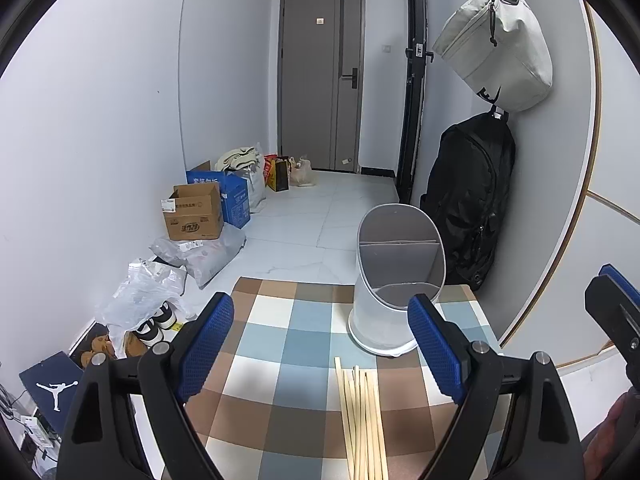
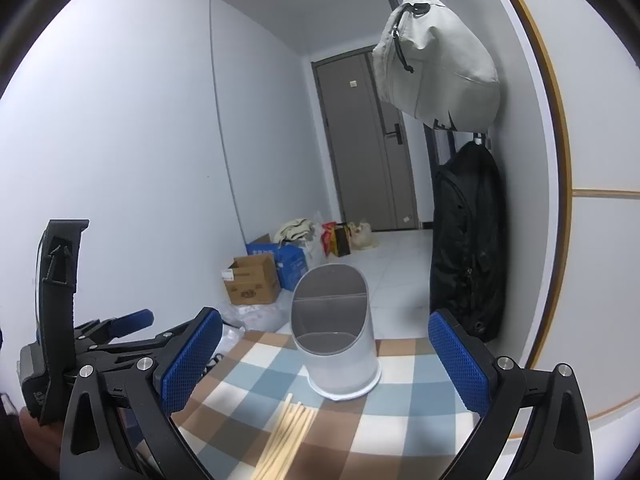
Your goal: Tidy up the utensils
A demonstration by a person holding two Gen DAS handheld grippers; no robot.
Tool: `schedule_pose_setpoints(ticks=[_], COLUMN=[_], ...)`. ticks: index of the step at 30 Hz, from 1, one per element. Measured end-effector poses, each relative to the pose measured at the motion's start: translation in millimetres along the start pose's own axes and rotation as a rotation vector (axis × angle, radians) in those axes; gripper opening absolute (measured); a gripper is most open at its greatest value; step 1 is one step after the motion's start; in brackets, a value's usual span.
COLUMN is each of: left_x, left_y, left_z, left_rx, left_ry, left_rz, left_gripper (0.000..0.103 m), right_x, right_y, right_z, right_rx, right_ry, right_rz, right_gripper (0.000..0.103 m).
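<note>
Checked tablecloth [image 1: 280,360], blue, white and brown squares, covering the table top; serves as reference for all items below. Utensil holder [image 1: 400,280], pale grey cylinder with slanted oval mouth and inner dividers forming compartments, standing upright at the far right part of the cloth, taller side away from the cameras; all visible compartments hold nothing. Left gripper [image 1: 320,356], black frame with blue textured pads, held above the near edge of the cloth, tilted somewhat downward; jaws spread wide with nothing between the pads. Right gripper [image 2: 324,364], same build, held over the near right part of the cloth, aimed nearly level toward the holder; jaws spread fully, nothing between them. Chopsticks [image 1: 362,420], a bundle of pale wooden sticks lying flat on the cloth, just in front of the holder and near to it but apart; long axis runs from the near edge toward the holder, far ends slightly fanned, near ends cut off by the frame edge. No gripper touches the sticks.
</note>
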State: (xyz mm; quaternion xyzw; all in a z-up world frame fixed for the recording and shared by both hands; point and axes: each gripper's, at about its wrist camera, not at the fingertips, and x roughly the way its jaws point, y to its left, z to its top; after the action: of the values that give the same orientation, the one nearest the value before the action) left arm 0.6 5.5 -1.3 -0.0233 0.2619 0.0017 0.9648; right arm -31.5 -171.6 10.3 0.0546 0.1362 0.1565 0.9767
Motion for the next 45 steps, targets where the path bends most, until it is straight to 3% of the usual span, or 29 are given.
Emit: schedule_pose_setpoints(ticks=[45], left_x=[3.9], left_y=[0.2], left_z=[-1.5], left_rx=[-0.007], left_ry=[0.025], left_rz=[0.003], left_gripper=[0.086], right_x=[5.7], right_y=[2.9], right_z=[-3.7], right_rx=[0.002], right_ry=[0.018], right_rz=[0.008], right_gripper=[0.103])
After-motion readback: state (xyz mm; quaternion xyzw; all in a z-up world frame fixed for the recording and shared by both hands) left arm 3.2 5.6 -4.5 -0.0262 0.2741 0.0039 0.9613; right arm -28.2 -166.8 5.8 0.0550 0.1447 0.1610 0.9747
